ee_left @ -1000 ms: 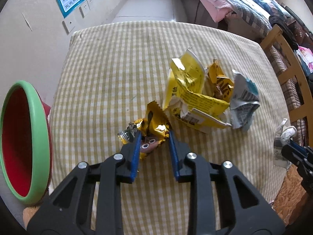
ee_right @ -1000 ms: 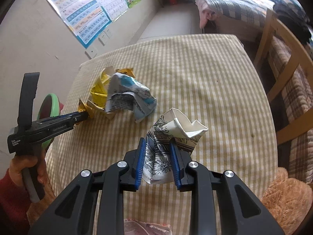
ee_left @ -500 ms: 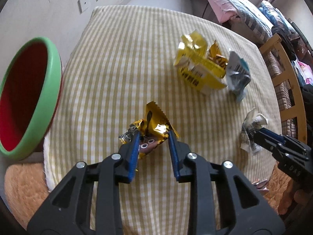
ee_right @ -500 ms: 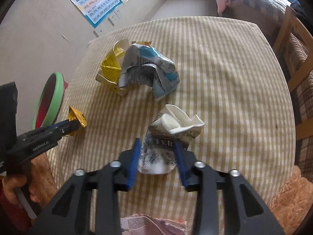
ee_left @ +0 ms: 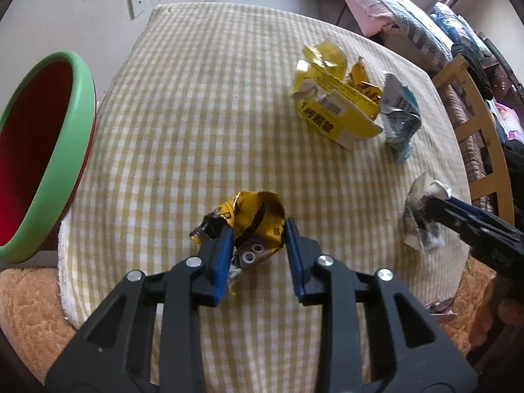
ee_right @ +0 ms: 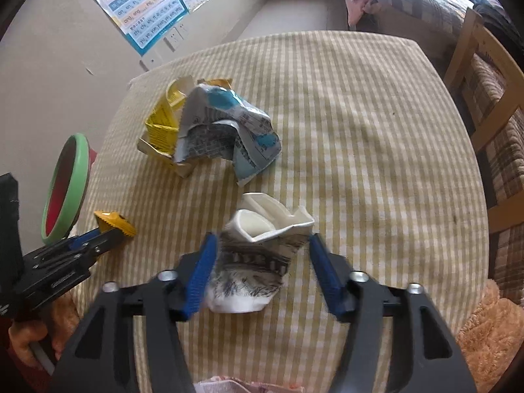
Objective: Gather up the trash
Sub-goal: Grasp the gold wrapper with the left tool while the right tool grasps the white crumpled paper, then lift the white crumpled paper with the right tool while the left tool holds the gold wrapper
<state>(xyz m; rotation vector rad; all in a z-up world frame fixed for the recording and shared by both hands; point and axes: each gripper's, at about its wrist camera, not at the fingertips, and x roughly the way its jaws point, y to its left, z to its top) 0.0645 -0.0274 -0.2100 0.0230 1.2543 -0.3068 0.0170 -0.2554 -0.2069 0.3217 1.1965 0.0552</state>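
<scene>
Trash lies in four pieces on a table (ee_left: 203,104) covered with a yellow-and-white checked cloth. A gold snack wrapper (ee_left: 253,219) sits near the table's near-left corner, between the blue pads of the left gripper (ee_left: 258,255); the left pad presses its crumpled edge and the right pad touches its side, so the jaws appear clenched on it. A crushed paper cup (ee_right: 262,255), white inside with dark print outside, rests on the cloth toward the near-right edge. The right gripper (ee_right: 262,271) straddles it with jaws spread: its left pad touches or nearly touches the cup, while a clear gap separates the right pad from the rim, so the cup is released, not grasped. Farther back, a flattened yellow carton (ee_left: 334,111) and a crumpled blue-and-grey wrapper (ee_right: 229,134) lie touching each other, untouched by either tool.

A red bin (ee_left: 39,163) with a green rim stands beside the table's left edge, tilted toward the camera by the lens. Judged from this layout, the task is at an early stage: no piece is visible inside the bin, and all four remain on or just above the table.

The bin's bottom is cut off by the frame. Whether the gold wrapper is lifted clear of the cloth cannot be told. Something pinkish at the bottom edge of the right view is too cropped to identify.
</scene>
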